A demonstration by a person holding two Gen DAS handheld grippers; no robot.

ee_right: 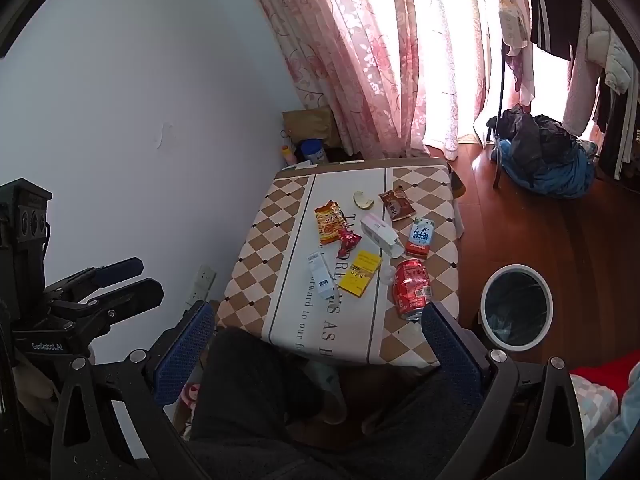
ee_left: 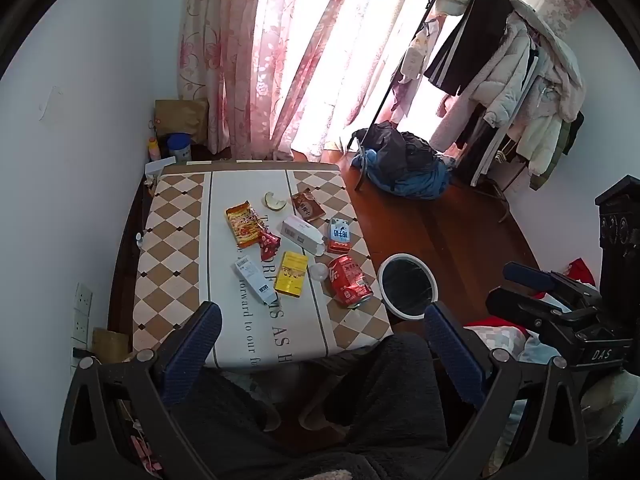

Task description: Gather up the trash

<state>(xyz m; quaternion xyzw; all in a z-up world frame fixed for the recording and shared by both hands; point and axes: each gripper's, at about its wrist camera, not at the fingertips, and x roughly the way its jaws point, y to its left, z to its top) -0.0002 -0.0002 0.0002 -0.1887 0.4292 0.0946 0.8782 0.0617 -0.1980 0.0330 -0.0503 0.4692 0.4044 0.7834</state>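
- Trash scattered mid-bench, ahead of both hand-held grippers.
- Red can nearest right hand-held gripper, long axis pointing toward it.
- Left hand-held gripper and right both wide, empty.

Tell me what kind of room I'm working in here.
Most likely a bedroom or living space in a home: floral curtains over a bright window, a clothes rack hung with coats, and a small cloth-covered table strewn with wrappers beside a bin on a wooden floor.

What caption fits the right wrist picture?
Open right gripper above a table littered with wrappers, red can, bin alongside.
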